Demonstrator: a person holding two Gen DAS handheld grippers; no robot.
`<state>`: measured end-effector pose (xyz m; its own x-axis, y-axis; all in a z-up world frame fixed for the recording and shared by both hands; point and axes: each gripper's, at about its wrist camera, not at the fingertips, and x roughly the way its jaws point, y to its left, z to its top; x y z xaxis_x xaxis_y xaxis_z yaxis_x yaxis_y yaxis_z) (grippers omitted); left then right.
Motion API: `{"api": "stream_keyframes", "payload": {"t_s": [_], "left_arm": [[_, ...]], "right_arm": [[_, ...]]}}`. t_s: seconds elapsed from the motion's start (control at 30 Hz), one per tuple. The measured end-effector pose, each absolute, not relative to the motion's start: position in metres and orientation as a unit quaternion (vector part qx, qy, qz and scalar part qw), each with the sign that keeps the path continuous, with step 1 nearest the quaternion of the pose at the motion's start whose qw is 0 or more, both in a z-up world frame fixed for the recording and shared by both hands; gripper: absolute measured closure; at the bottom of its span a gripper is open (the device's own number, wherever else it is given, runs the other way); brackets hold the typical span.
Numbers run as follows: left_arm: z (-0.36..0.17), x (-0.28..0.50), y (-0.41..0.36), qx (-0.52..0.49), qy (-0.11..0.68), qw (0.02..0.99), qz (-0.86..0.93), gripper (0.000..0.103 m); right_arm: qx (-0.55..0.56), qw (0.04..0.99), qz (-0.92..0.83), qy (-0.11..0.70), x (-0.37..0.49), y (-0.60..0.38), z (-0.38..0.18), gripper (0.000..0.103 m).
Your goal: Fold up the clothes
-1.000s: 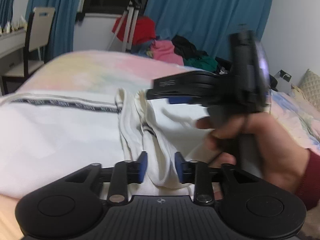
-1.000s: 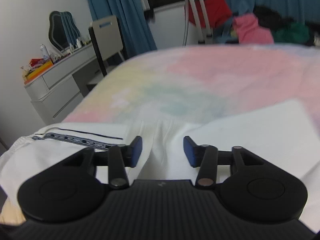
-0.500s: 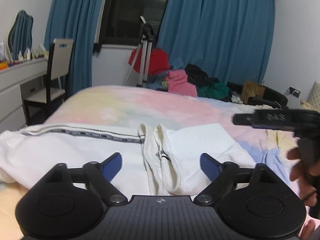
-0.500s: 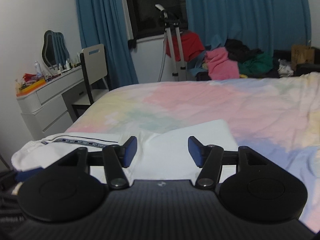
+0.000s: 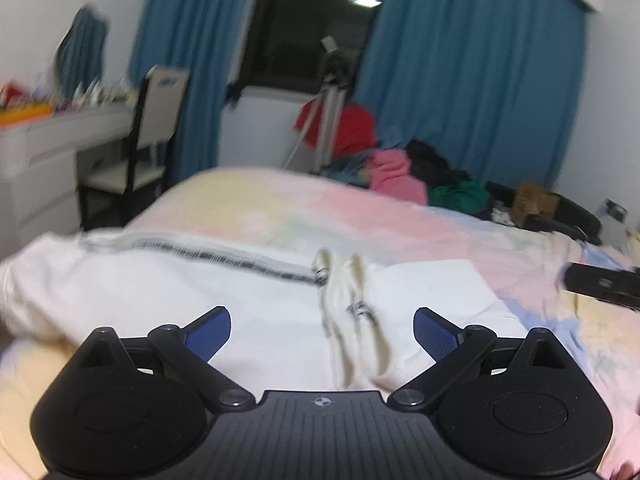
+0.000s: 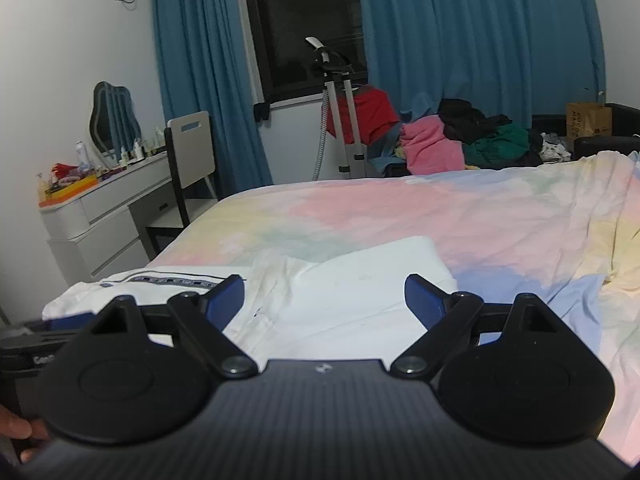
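Note:
A white garment [image 5: 168,280] with a dark patterned stripe [image 5: 224,258] lies folded on the pastel bedspread [image 5: 304,204]; its bunched collar [image 5: 352,312] runs down the middle. It also shows in the right wrist view [image 6: 352,296]. My left gripper [image 5: 322,330] is open and empty, held above the garment. My right gripper [image 6: 324,298] is open and empty, above the garment's right folded part. The right gripper's edge shows at the far right of the left wrist view [image 5: 604,282].
A white dresser [image 6: 100,224] and a chair [image 6: 188,160] stand left of the bed. A tripod [image 6: 340,108] and a pile of clothes [image 6: 452,140] stand beyond the bed, before blue curtains [image 6: 472,36]. The bedspread [image 6: 480,224] stretches away to the right.
Both grippers have opened wider and drawn back and up from the garment. The right gripper has moved out of the left view's centre to its right edge. The garment lies released.

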<state>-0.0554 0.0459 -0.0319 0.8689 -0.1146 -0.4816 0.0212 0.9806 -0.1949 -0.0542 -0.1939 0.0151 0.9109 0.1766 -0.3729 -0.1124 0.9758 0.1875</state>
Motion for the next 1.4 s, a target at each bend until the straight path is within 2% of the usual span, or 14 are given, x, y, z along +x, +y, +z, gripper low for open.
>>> {"api": "stream_keyframes", "payload": {"t_s": [0.2,0.4,0.63,0.77,0.87,0.93,1.03,1.13,1.23,1.4], "left_arm": [[-0.051,-0.038,0.117,-0.26,0.307,0.914,0.048,0.004],[-0.073,-0.035,0.193,-0.416,0.339,0.837,0.109,0.009],[-0.094,-0.005,0.248,-0.501,0.332,0.782,0.165,0.021],[-0.093,0.013,0.275,-0.491,0.291,0.796,0.202,0.023],[-0.094,0.025,0.29,-0.467,0.28,0.811,0.211,0.029],[-0.097,0.027,0.293,-0.463,0.274,0.814,0.221,0.037],[-0.094,0.028,0.29,-0.447,0.263,0.821,0.24,0.062],[-0.086,0.03,0.283,-0.42,0.246,0.836,0.253,0.078],[-0.071,0.041,0.257,-0.367,0.231,0.862,0.262,0.083],[-0.014,0.039,0.201,-0.282,0.171,0.906,0.265,0.084]], "right_arm": [[0.094,0.968,0.068,0.221,-0.049,-0.198,0.008,0.014],[0.103,0.963,0.061,0.243,-0.045,-0.203,-0.003,0.014],[0.095,0.957,0.054,0.268,-0.026,-0.204,-0.027,0.014],[0.087,0.957,0.069,0.268,-0.013,-0.195,-0.04,0.014],[0.066,0.958,0.084,0.268,0.001,-0.18,-0.05,0.014],[0.048,0.954,0.091,0.28,0.012,-0.167,-0.06,0.014],[0.015,0.942,0.103,0.318,0.03,-0.147,-0.081,0.014],[-0.024,0.933,0.109,0.344,0.039,-0.131,-0.097,0.013],[-0.033,0.936,0.108,0.334,0.037,-0.127,-0.093,0.014],[0.022,0.949,0.103,0.298,0.028,-0.147,-0.063,0.014]]}}
